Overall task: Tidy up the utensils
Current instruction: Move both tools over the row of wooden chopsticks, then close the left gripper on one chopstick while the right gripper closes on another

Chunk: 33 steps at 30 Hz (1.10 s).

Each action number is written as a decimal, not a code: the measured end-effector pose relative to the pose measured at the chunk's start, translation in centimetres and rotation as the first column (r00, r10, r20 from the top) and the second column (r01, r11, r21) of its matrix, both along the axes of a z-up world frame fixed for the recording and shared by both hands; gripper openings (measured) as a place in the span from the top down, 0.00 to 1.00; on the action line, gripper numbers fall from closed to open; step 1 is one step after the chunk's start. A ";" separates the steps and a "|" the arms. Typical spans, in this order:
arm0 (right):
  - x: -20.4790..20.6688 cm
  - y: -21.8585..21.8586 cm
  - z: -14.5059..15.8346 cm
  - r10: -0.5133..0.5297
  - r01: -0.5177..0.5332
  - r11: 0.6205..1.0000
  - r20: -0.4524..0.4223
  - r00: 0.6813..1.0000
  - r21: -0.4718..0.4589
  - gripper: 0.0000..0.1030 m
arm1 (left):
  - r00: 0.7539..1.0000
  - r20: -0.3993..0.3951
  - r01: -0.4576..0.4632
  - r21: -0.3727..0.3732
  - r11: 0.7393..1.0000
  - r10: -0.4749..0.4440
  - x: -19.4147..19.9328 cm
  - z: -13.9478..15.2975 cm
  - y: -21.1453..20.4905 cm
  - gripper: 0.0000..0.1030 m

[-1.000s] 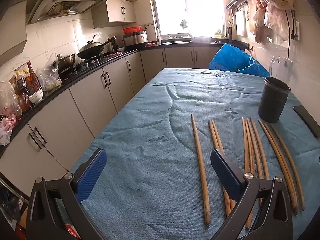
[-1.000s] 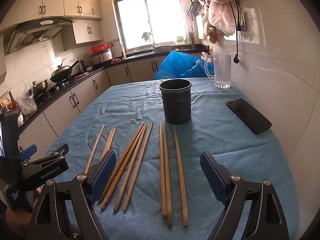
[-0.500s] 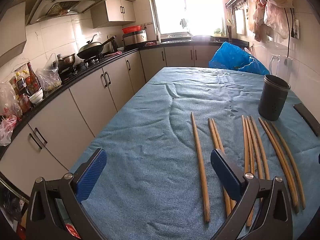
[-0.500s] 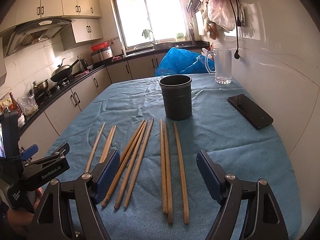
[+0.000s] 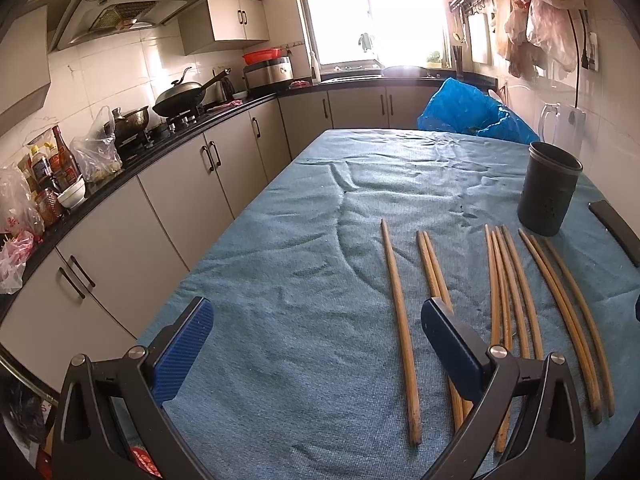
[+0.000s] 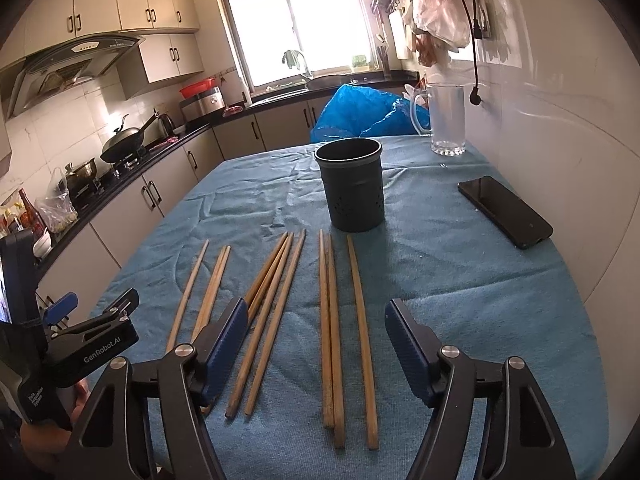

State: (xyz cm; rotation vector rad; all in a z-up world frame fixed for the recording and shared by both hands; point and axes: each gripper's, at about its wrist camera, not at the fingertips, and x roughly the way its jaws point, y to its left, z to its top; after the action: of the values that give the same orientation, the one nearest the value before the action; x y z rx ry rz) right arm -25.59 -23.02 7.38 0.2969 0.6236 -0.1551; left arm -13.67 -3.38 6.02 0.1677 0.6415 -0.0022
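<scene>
Several long wooden chopsticks (image 6: 331,320) lie side by side on the blue tablecloth (image 6: 460,280), pointing toward a dark cylindrical utensil holder (image 6: 354,184) that stands upright behind them. They also show in the left wrist view (image 5: 400,320), with the holder (image 5: 548,188) at the right. My right gripper (image 6: 316,344) is open and empty, low over the near ends of the right-hand chopsticks. My left gripper (image 5: 316,344) is open and empty, left of the leftmost chopstick. Its body also shows in the right wrist view (image 6: 92,336).
A black phone (image 6: 504,210) lies on the cloth near the right wall. A clear glass pitcher (image 6: 446,120) and a blue plastic bag (image 6: 360,112) stand at the far end. Kitchen cabinets and a stove with a wok (image 5: 180,98) run along the left.
My right gripper has moved forward and lower over the chopsticks, and its jaws have narrowed slightly. The left gripper has barely moved.
</scene>
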 end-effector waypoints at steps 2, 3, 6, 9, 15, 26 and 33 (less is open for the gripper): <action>0.2 -0.1 0.1 0.012 -0.012 1.000 -0.001 1.000 -0.001 0.30 | 0.999 -0.025 0.023 -0.017 1.000 -0.023 0.6 0.2 0.1 0.00; 0.5 -0.5 0.2 0.023 -0.023 1.000 -0.006 1.000 0.007 0.33 | 0.998 -0.053 0.041 -0.045 0.998 -0.044 1.1 0.3 0.5 0.00; 1.5 -2.2 0.6 0.033 -0.032 0.998 -0.031 0.999 0.052 0.40 | 0.991 -0.113 0.065 -0.100 0.993 -0.076 2.7 0.7 1.4 0.00; 2.7 -3.8 1.0 0.057 -0.052 0.995 -0.058 0.997 0.081 0.49 | 0.980 -0.170 0.077 -0.154 0.985 -0.103 4.6 1.0 2.2 0.04; 7.1 -6.9 -0.1 0.146 -0.108 0.968 -0.160 0.976 0.229 0.67 | 0.928 -0.311 0.117 -0.278 0.954 -0.204 8.6 0.5 2.1 0.30; 14.2 -8.6 -4.1 0.179 -0.093 0.960 -0.320 0.930 0.265 0.68 | 0.814 -0.512 0.085 -0.359 0.929 -0.272 16.4 -3.2 -0.6 0.65; 16.3 -8.7 -4.9 0.171 -0.080 0.962 -0.348 0.922 0.261 0.68 | 0.804 -0.529 0.097 -0.333 0.938 -0.271 18.2 -3.7 -2.5 0.67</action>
State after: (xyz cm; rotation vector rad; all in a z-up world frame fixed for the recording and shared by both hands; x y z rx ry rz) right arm -9.34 -31.75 2.53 0.4680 1.0374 -0.0076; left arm 4.58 -5.90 2.35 -0.0658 1.2167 -0.3513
